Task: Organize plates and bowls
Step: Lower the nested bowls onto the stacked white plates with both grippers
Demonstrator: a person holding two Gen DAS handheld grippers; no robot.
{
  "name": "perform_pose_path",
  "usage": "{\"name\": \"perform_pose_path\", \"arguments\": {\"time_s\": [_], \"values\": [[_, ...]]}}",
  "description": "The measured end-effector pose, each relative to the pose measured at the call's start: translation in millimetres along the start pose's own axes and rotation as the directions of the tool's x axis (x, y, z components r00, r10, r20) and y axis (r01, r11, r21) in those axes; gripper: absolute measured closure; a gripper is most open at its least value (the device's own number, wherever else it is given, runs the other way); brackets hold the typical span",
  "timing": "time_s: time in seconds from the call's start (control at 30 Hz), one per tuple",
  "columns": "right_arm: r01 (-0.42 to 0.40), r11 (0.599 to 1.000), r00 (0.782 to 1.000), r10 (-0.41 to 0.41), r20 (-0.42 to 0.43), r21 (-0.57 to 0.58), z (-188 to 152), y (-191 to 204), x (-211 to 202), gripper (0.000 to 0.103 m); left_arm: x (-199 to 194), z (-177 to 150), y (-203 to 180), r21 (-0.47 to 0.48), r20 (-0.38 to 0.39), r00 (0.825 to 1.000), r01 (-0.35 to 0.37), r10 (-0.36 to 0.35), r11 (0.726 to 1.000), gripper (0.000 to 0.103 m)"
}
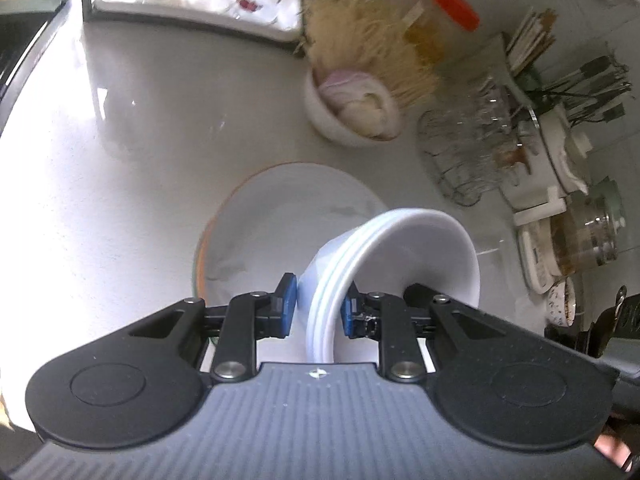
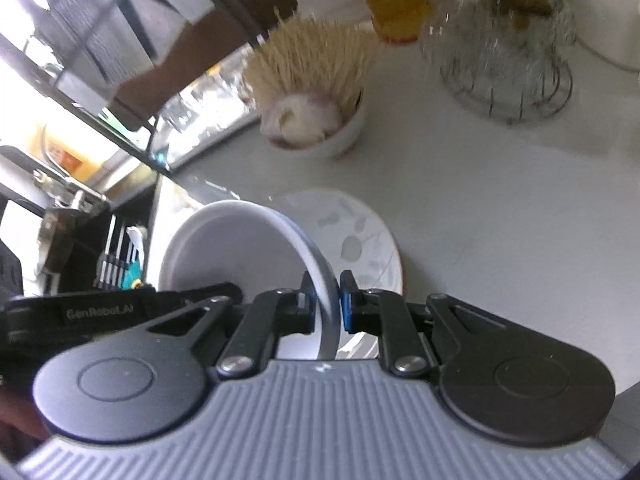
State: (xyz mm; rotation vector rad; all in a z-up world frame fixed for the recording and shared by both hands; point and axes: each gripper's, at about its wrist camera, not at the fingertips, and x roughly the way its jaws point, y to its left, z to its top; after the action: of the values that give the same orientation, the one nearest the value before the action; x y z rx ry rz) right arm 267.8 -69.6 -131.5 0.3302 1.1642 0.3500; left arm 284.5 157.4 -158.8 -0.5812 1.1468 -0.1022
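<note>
Left wrist view: left tongs [image 1: 318, 306] clamp the rim of stacked white ceramic bowls [image 1: 400, 256], tilted above a round white plate [image 1: 288, 208] on the pale surface [image 1: 140, 140]. Right tongs [image 2: 325, 300] pinch a white bowl's [image 2: 240, 240] rim.

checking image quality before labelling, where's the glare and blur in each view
Left wrist view: strong glare washes out the countertop at left, and the glass rack and jar are motion-blurred; the stacked bowls in the left tool stay fairly sharp. Right wrist view: the window area is blown out, and the toothpick bowl is smeared.
</note>
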Motion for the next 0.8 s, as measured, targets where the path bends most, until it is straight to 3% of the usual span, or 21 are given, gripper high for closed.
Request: {"name": "perform_pose_path", "arguments": {"time_s": [0.37,0.7,0.77,0.8], "values": [[0.039,0.998,0.998,-0.037,-0.043,0.041,-10.6,11.6,38.0,0.086,23.2,13.8,33.4,0.040,-0.071,0.997,-0.011,0.014,0.999,0.077],[0.064,0.996,0.997,-0.061,-0.043,0.059,-9.8,4.7,49.0,0.086,39.3,16.8,27.4,0.057,-0.097,0.994,-0.035,0.041,0.998,0.077],[0.099,0.994,0.995,-0.098,-0.026,0.052,-10.0,4.2,46.8,0.073,37.9,20.2,24.1,0.062,-0.096,0.995,-0.033,0.039,0.998,0.076],[0.104,0.994,0.995,-0.104,-0.012,0.044,-9.5,5.1,43.9,0.060,35.5,22.3,22.2,0.065,-0.090,0.995,-0.035,0.041,0.997,0.073]]}}
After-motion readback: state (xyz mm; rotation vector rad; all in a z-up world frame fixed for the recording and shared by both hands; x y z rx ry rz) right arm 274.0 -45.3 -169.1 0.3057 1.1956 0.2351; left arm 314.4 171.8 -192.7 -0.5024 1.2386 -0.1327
